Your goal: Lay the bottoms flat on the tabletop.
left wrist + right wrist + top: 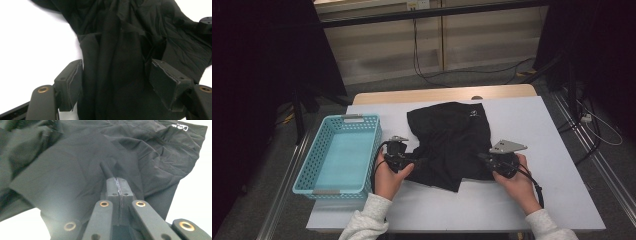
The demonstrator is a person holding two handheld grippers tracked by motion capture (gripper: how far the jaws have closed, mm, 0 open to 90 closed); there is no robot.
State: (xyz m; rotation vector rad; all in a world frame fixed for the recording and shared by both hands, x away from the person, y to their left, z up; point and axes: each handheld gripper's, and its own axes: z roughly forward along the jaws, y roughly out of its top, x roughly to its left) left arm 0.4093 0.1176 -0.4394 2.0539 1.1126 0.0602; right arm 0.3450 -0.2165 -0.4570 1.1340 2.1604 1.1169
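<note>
A black garment [452, 140] lies crumpled on the white table top [537, 125], with a small white logo near its far edge. My left gripper [414, 161] is at the garment's left edge. In the left gripper view its jaws [117, 72] stand apart, with folds of the black cloth [117, 37] running between them and neither pad pressing on it. My right gripper [484, 157] is at the garment's right edge. In the right gripper view its pads [117, 181] are closed together on a pinched ridge of the cloth [75, 170].
A light blue plastic basket [307, 170] stands at the table's left, just left of my left hand, with nothing in it. Bare table top lies in front of and to the right of the garment. Cables trail on the floor beyond the table.
</note>
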